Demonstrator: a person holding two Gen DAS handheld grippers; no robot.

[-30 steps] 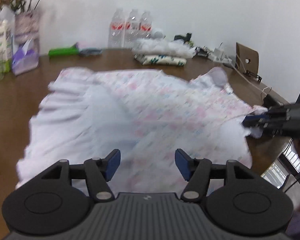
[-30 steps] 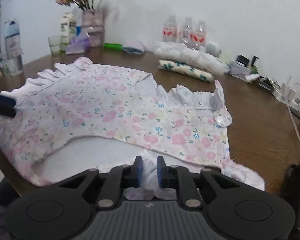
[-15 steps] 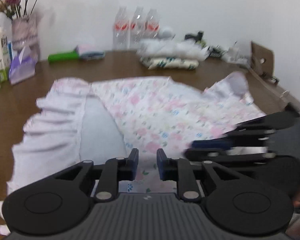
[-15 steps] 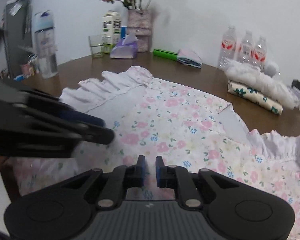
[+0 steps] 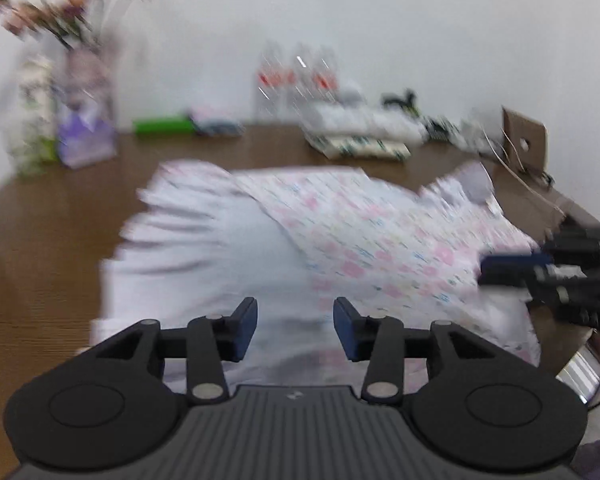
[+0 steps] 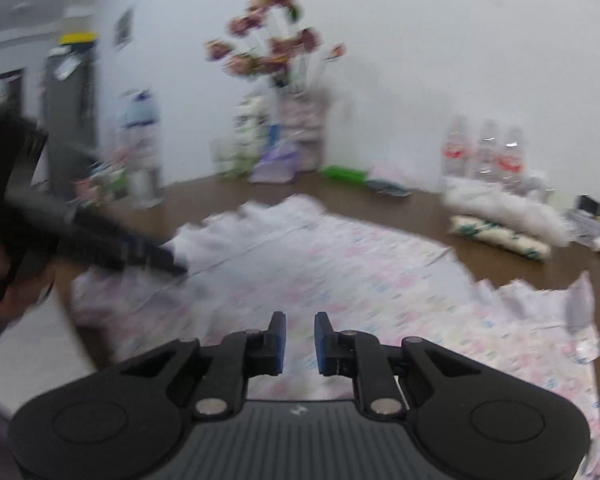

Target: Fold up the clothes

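Bottles point(image 5: 296, 80) & vase point(image 5: 86, 92) motion-blurred; labels prob. unreadable.

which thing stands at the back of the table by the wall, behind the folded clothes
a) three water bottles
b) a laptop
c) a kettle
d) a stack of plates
a: three clear water bottles with red labels stand in a row against the wall, just behind the folded clothes at the far side of the table.

A flower vase point(image 6: 300, 136) stands upper centre; three water bottles point(image 6: 484, 152) at right; a green object point(image 5: 162, 125) lies left of centre on the brown table point(image 5: 40, 264).
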